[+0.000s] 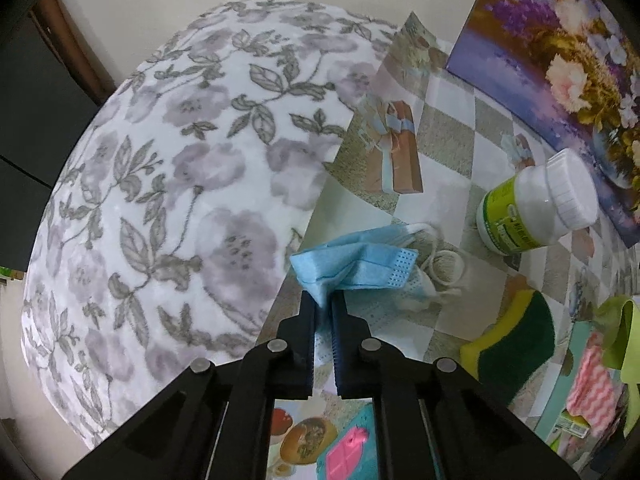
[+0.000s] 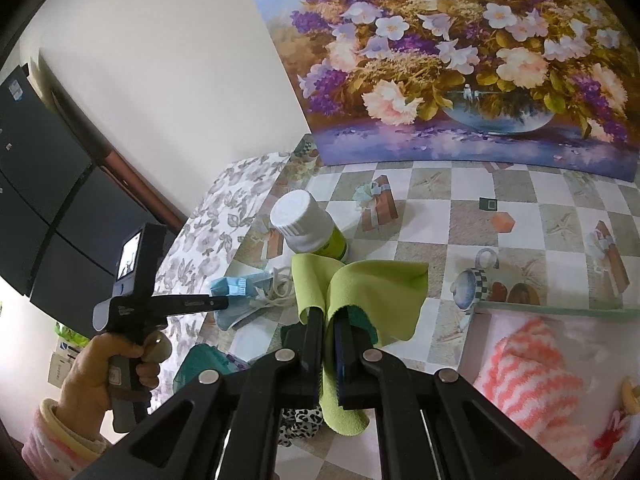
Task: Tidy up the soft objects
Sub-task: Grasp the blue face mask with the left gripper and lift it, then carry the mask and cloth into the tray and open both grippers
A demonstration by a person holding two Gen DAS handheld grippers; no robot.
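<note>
My left gripper (image 1: pixel 323 300) is shut on a blue face mask (image 1: pixel 352 266) and holds it just above the checkered table; the mask's white ear loops (image 1: pixel 442 268) trail on the cloth. The same mask (image 2: pixel 232 286) shows in the right wrist view, with the left gripper (image 2: pixel 224 302) at it. My right gripper (image 2: pixel 328 316) is shut on a green cloth (image 2: pixel 368 292) that drapes over its fingers. The green cloth also shows at the right edge of the left wrist view (image 1: pixel 624 336).
A white bottle with a green label (image 1: pixel 532 208) lies beside the mask. A yellow-green sponge (image 1: pixel 516 344) is near it. A pink-striped fluffy cloth (image 2: pixel 528 372) lies in a tray (image 2: pixel 560 310). A floral pillow (image 1: pixel 160 200) is on the left. A flower painting (image 2: pixel 460 60) leans at the back.
</note>
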